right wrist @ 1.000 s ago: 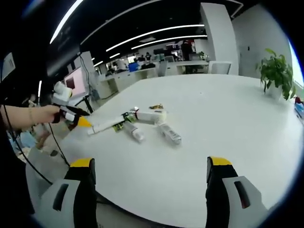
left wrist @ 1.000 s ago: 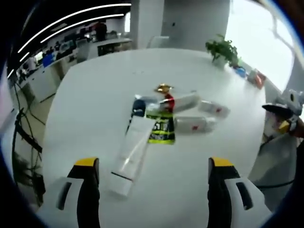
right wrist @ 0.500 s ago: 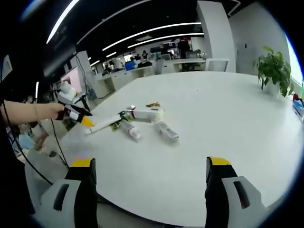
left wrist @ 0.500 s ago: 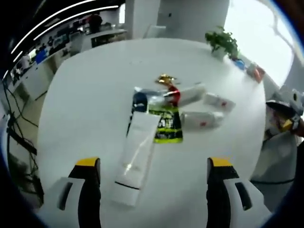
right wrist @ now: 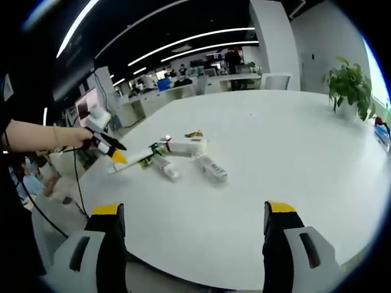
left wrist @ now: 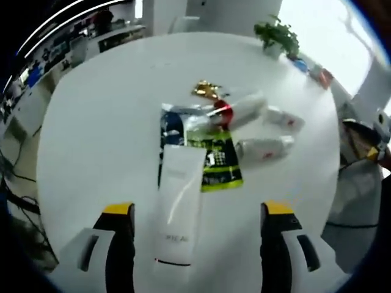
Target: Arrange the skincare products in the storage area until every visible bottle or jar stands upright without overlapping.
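Note:
Skincare products lie in a heap on the round white table (left wrist: 91, 134). A long white tube (left wrist: 177, 207) lies flat, its near end between the wide-apart jaws of my left gripper (left wrist: 197, 244), which is open. Beyond it are a green-black sachet (left wrist: 219, 162), a white bottle with a red cap (left wrist: 241, 111), two small white tubes (left wrist: 264, 148) and a gold item (left wrist: 206, 90). In the right gripper view the same heap (right wrist: 183, 152) lies far ahead. My right gripper (right wrist: 192, 250) is open over the near table. A hand holds the left gripper (right wrist: 113, 151) at the long tube (right wrist: 139, 157).
A potted plant (left wrist: 276, 38) (right wrist: 348, 85) stands at the table's far side with small colourful items (left wrist: 317, 73) beside it. A plush toy (left wrist: 372, 131) sits off the table's right edge. Office desks and cables lie beyond the table's edge.
The left gripper has moved forward and down over the heap, so the long white tube now reaches in between its jaws. The right gripper has barely moved.

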`<state>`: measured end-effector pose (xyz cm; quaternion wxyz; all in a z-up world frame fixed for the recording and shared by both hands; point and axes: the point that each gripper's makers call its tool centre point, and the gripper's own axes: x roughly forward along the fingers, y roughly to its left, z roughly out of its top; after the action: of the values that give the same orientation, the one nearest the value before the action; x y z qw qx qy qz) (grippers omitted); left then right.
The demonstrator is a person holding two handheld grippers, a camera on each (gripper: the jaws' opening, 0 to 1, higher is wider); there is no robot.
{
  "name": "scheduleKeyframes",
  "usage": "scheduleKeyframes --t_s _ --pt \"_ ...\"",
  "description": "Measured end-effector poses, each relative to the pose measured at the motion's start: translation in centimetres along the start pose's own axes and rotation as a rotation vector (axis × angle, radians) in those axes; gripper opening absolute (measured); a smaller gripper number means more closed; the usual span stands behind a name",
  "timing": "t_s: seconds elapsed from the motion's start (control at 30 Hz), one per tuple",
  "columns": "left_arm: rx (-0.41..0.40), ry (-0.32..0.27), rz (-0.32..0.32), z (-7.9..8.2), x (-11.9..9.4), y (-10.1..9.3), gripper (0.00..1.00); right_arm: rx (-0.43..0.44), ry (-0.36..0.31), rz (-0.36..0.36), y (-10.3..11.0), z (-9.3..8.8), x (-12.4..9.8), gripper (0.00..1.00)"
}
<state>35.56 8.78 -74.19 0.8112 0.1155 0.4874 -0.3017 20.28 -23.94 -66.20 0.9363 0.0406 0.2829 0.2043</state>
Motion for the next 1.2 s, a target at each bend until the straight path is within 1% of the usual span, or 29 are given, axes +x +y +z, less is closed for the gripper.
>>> scheduleKeyframes --t_s 0.03,0.1,0.17,0.3,0.4,0.57,0.63,0.7,0.8,0.9,1.03,1.2 --pt "0.010 0.024 0.003 -0.4 0.0 0.0 0.73 0.001 0.000 0.000 0.0 0.0 0.0 0.93" --pt "0.016 0.046 -0.003 -0.1 0.6 0.5 0.72 0.001 0.000 -0.001 0.0 0.0 0.0 0.93" --pt "0.023 0.059 -0.003 -0.1 0.2 0.4 0.71 0.003 -0.001 -0.001 0.0 0.0 0.0 0.93" --pt "0.045 0.087 -0.009 0.0 0.8 0.6 0.67 0.009 0.003 -0.004 -0.1 0.0 0.0 0.92" --pt "0.067 0.122 -0.006 -0.2 1.1 1.0 0.63 0.010 0.008 -0.003 0.0 -0.1 0.0 0.91" --pt "0.097 0.176 -0.016 -0.3 1.4 1.3 0.59 0.007 0.014 -0.010 -0.2 -0.2 0.1 0.91" --pt "0.111 0.194 -0.012 0.0 1.9 2.0 0.57 0.010 0.015 -0.012 -0.2 -0.2 0.1 0.91" --pt "0.124 0.216 -0.017 -0.2 2.0 2.0 0.56 0.010 0.018 -0.013 -0.2 -0.2 0.1 0.91" --pt "0.142 0.234 -0.023 -0.5 2.2 2.2 0.55 0.010 0.025 -0.012 -0.2 -0.3 0.1 0.91" --pt "0.157 0.255 -0.020 -0.7 2.3 2.4 0.51 0.011 0.026 -0.013 -0.3 -0.4 0.1 0.90" --pt "0.179 0.289 -0.032 -0.6 2.9 2.6 0.49 0.012 0.026 -0.020 -0.4 -0.4 0.1 0.90" --pt "0.208 0.322 -0.022 -0.5 3.2 2.7 0.46 0.015 0.028 -0.023 -0.4 -0.5 0.1 0.90"
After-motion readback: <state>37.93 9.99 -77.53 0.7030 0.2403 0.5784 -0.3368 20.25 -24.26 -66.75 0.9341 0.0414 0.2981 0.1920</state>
